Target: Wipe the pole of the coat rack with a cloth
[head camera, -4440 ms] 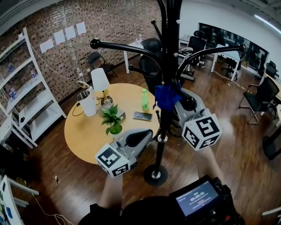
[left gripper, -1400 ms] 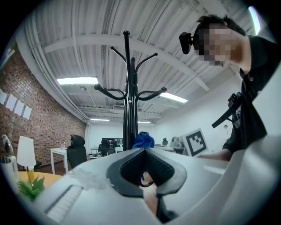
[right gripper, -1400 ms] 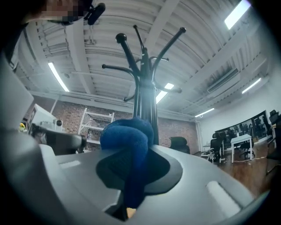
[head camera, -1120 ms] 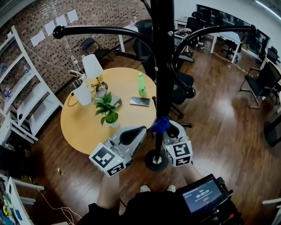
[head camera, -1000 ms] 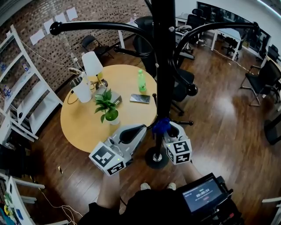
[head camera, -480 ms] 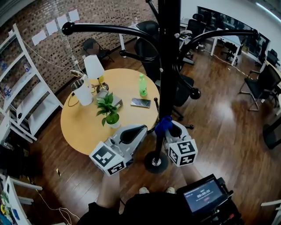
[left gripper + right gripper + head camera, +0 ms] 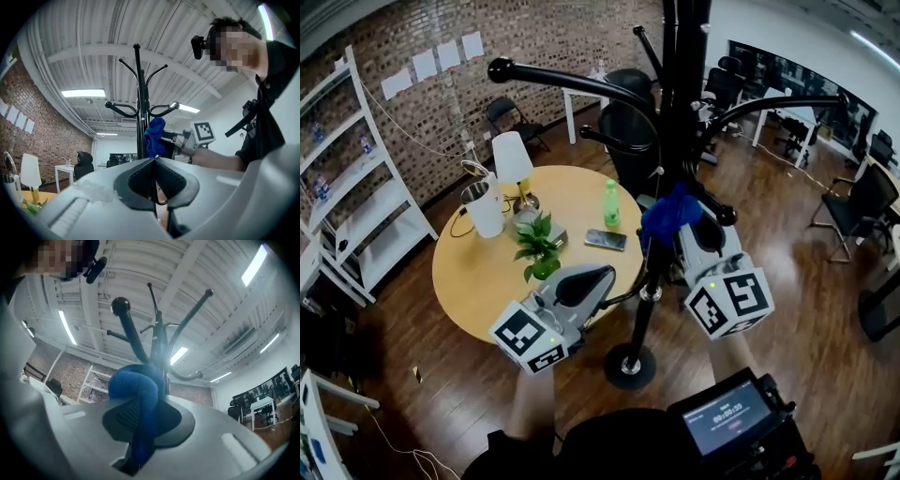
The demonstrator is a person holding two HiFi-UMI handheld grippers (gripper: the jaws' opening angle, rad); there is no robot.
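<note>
Right gripper (image 7: 686, 231) pinches your blue cloth (image 7: 668, 214) tight, tilted up at the pole (image 7: 682, 103); left gripper (image 7: 598, 277) closed, empty, lower.

Black coat rack pole (image 7: 639, 323): slim, upright, rising from a round base (image 7: 629, 366) on the wooden floor (image 7: 787, 281), with curved, ball-tipped arms (image 7: 562, 80) branching off higher up. Blue cloth (image 7: 672, 214): bunched into a soft wad, pressed against the pole just below the lower arms, well above the base. Pinched between the fingers (image 7: 119, 418) of the right gripper (image 7: 140, 418), one end bulging past the fingertips, the rest trailing back between them.
</note>
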